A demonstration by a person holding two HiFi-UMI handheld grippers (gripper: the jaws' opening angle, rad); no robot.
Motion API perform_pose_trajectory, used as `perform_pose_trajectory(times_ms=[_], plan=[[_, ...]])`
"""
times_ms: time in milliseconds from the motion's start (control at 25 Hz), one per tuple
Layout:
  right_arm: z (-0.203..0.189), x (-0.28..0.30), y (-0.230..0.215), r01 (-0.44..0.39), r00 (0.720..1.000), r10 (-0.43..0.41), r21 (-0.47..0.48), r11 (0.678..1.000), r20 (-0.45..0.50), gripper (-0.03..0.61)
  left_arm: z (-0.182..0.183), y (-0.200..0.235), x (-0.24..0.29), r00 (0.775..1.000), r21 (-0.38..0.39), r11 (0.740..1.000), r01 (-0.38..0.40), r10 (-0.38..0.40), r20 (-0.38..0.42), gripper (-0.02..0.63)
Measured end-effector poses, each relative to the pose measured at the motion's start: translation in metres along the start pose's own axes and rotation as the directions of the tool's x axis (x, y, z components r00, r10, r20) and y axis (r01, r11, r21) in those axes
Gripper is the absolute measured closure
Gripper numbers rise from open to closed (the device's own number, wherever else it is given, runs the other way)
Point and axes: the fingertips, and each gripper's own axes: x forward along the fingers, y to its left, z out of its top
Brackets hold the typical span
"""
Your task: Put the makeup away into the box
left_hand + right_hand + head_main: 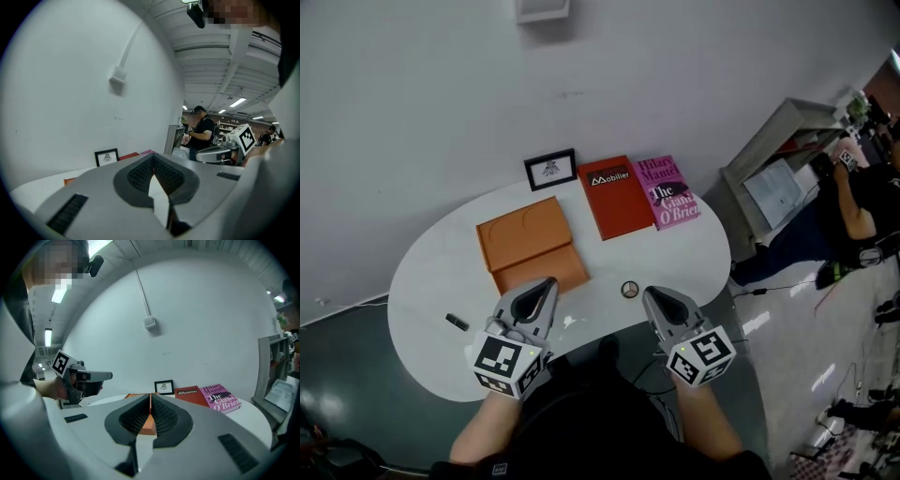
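Open orange box [525, 239], round compact [629, 290] nearby

Flat orange box [530, 246], red book [617, 197], magenta book [667, 191], black-framed white picture [550, 170]; glossy white tabletop [431, 272].

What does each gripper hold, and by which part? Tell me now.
Nothing is held. The left gripper and the right gripper both have their jaws together, with nothing between them.
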Motion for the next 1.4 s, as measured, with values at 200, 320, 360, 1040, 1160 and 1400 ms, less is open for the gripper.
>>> perform_pose_trajectory(times_ms=[200, 320, 360, 1040, 1160, 1400], plan=[[-0.035, 0.010, -0.021, -0.024, 0.997, 0.024, 0.006, 1.000, -0.075, 0.540, -0.017, 0.000, 0.031, 0.999, -0.036, 0.999, -0.020, 0.018, -0.050, 0.604], [-0.059, 0.015, -0.037, -0.038, 0.991, 0.037, -0.011, 0.999, -0.129, 0.540, -0.023, -0.009, 0.048, 0.998, -0.042, 0.999, -0.019, 0.016, -0.063, 0.604], [-0.067, 0.017, -0.042, -0.046, 0.988, 0.044, -0.011, 0.999, -0.145, 0.540, -0.025, -0.013, 0.052, 0.997, -0.044, 0.999, -0.018, 0.015, -0.070, 0.603], [-0.199, 0.074, -0.072, -0.164, 0.900, 0.104, -0.108, 0.981, -0.424, 0.375, -0.078, -0.041, 0.067, 0.980, -0.100, 0.994, -0.044, 0.024, -0.197, 0.603], [-0.208, 0.077, -0.073, -0.165, 0.884, 0.085, -0.136, 0.977, -0.460, 0.351, -0.078, -0.043, 0.063, 0.980, -0.109, 0.993, -0.055, 0.032, -0.197, 0.604], [-0.228, 0.087, -0.079, -0.155, 0.850, 0.044, -0.170, 0.973, -0.524, 0.345, -0.083, -0.041, 0.054, 0.979, -0.122, 0.989, -0.081, 0.056, -0.194, 0.604]])
